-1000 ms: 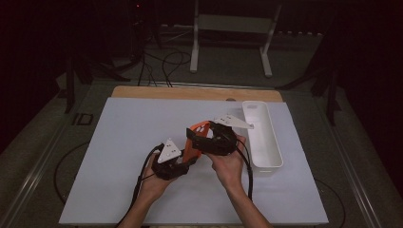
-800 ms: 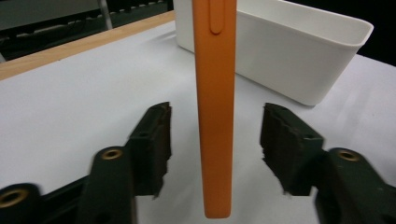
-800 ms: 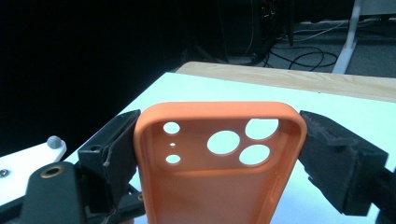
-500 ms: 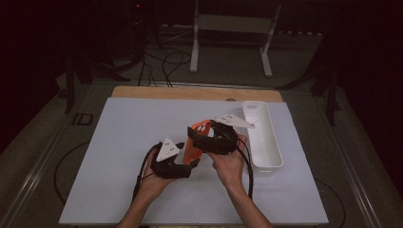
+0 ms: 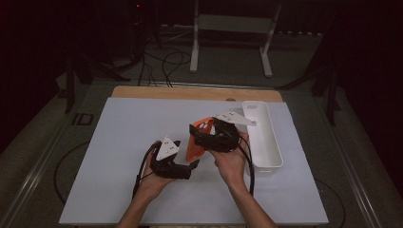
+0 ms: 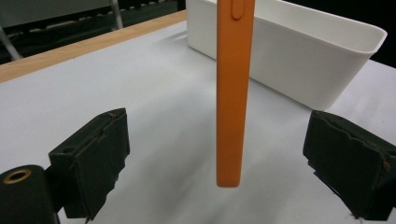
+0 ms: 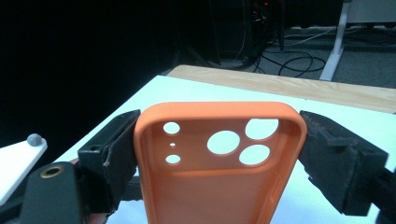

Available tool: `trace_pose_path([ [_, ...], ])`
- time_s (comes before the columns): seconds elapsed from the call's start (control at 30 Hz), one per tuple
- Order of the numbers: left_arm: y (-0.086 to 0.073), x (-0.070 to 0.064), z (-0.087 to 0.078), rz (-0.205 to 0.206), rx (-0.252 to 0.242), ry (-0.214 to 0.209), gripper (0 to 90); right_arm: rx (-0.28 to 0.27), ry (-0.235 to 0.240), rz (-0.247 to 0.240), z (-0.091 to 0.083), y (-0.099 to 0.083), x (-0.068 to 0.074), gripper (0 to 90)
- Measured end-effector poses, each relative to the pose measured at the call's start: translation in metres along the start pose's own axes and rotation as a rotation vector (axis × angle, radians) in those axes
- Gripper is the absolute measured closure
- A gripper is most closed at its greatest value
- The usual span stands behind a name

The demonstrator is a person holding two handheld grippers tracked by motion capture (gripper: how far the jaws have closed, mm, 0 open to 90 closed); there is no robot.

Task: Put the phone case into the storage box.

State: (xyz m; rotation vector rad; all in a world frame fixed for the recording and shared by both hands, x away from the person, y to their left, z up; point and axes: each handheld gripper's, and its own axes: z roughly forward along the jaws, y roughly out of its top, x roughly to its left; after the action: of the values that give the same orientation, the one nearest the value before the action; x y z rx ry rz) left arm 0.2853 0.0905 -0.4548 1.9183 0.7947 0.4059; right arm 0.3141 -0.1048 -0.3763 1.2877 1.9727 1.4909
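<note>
An orange phone case [image 7: 219,158] with camera cut-outs is clamped by its two long sides in my right gripper [image 7: 219,140], which is shut on it. From above, the case [image 5: 197,142] is held off the white mat, beside the right gripper [image 5: 198,137]. My left gripper [image 5: 192,165] sits low on the mat just left of the case, open. Along its jaws, the case [image 6: 231,93] hangs edge-on in the gap between them, touching neither; the left gripper [image 6: 219,140] stands wide open.
A long white bin [image 5: 263,137] lies on the mat right of my right hand, and its wall [image 6: 303,60] rises behind the case. A wooden board edge [image 5: 190,92] runs along the mat's far side. Stand legs and cables are on the floor beyond.
The right gripper has brought the orange case slightly lower and nearer the left gripper. The left hand has barely moved.
</note>
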Motion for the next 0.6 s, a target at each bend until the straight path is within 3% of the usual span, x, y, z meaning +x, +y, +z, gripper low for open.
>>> trace_pose_path([
  [0.6, 0.001, 0.008, -0.006, -0.014, -0.011, 0.007, 3.8, 0.000, -0.048, -0.042, 0.003, 0.013, -0.007, 16.8],
])
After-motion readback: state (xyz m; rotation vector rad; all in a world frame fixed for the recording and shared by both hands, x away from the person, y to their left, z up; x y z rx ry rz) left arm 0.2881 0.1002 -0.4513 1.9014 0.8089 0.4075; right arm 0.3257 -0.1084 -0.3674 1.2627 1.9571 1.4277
